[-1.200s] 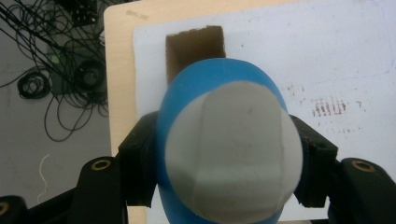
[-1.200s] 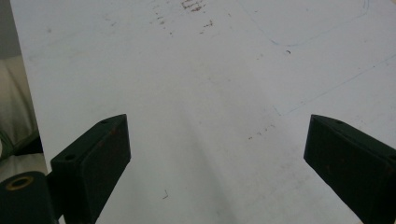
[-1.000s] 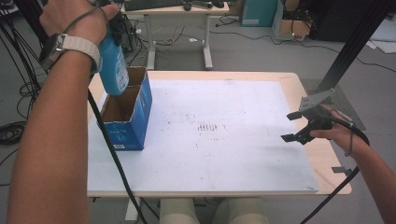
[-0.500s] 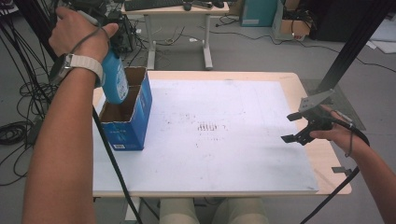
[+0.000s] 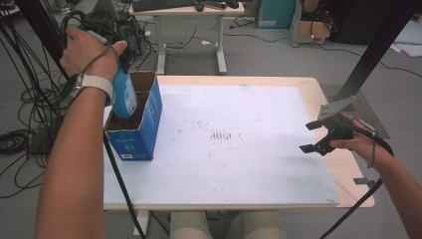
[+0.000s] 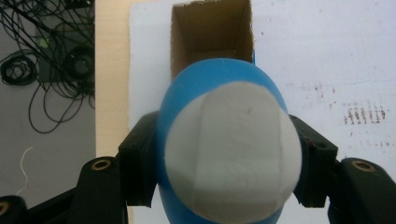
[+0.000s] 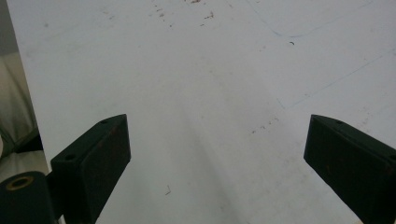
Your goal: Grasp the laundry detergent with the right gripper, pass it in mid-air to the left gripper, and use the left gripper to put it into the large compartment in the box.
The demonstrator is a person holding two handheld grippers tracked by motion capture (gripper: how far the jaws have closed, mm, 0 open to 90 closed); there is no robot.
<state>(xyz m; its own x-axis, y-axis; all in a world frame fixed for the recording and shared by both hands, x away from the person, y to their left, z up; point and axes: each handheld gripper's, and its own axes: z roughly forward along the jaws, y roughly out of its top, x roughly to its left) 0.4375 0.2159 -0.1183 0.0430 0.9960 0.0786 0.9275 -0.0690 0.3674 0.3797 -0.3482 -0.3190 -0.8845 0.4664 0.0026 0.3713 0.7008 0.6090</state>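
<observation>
Left gripper first: we see its jaws clamped on either side of a blue bottle, white cap toward the camera. We hold the bottle bottom-down over the box, its lower end at or just inside the opening; we cannot tell how deep.

Largest to smallest:
- Table, pale wood, covered by one white board scuffed with small dark marks.
- Cardboard box, blue outside, brown inside, standing open-topped at the board's left edge. Left gripper view looks straight down into it; nothing seen in the part that shows.
- Blue bottle, as above.
- Right gripper, held over the board's right edge, jaws wide apart, nothing between them; right gripper view shows bare board under them.

Risks, as we judge them:
- Bottle looks nearly as wide as the box mouth. If lowered off-centre, it could catch a wall and tip or push the box, which stands free near the edge.
- Letting go while high would drop it; the light box might topple.
- Rounded bottle sides could slip in the jaws.

Count: one table, one board, one box, one bottle, two grippers.
</observation>
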